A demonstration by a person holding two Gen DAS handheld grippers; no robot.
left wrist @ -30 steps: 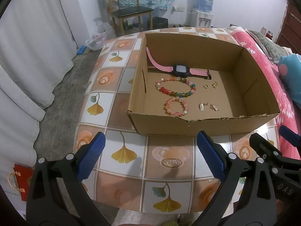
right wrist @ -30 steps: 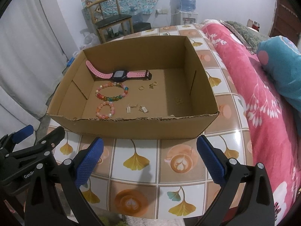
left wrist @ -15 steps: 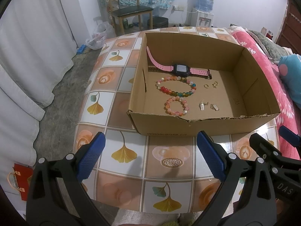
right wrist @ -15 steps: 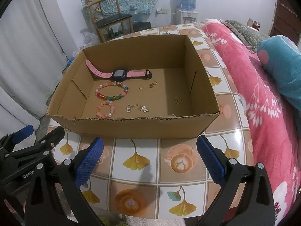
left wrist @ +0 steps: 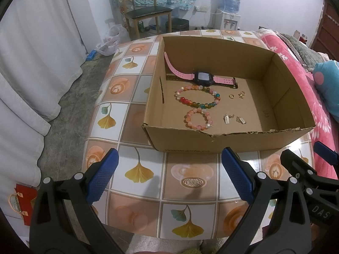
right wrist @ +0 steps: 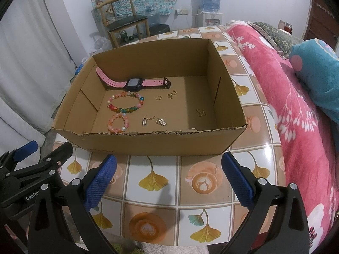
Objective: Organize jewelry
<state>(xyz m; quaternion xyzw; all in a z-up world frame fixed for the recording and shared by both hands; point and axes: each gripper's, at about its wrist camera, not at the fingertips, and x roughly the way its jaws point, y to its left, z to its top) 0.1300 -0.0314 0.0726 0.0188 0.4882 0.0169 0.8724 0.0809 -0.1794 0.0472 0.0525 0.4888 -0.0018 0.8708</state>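
Cardboard box (left wrist: pixel 222 141) sits mid-frame on your tiled tabletop (left wrist: pixel 137 169). Inside lie a pink watch (left wrist: pixel 202 78), a multicoloured bead bracelet (left wrist: pixel 198 97), a pink bead bracelet (left wrist: pixel 198 119) and small gold earrings (left wrist: pixel 236 95). Your left gripper (left wrist: pixel 169 174) and right gripper (right wrist: pixel 168 175) hover at the lower edge, jaws wide open, empty.

Left gripper (left wrist: pixel 169 174): blue-padded fingers (left wrist: pixel 102 176) spread wide apart, empty, over the near tabletop (left wrist: pixel 135 108) of ginkgo-leaf tiles.
Cardboard box (left wrist: pixel 231 142): open-topped, just beyond the fingers.
Watch (left wrist: pixel 202 77): pink strap, dark face, lying along the box's far side.
Multicoloured bead bracelet (left wrist: pixel 198 96): just in front of the watch.
Pink bead bracelet (left wrist: pixel 198 118): nearest the front wall.
Small gold earrings (left wrist: pixel 236 95): to the right of the bracelets.
Right gripper (left wrist: pixel 313 182): partly visible at the lower right edge.
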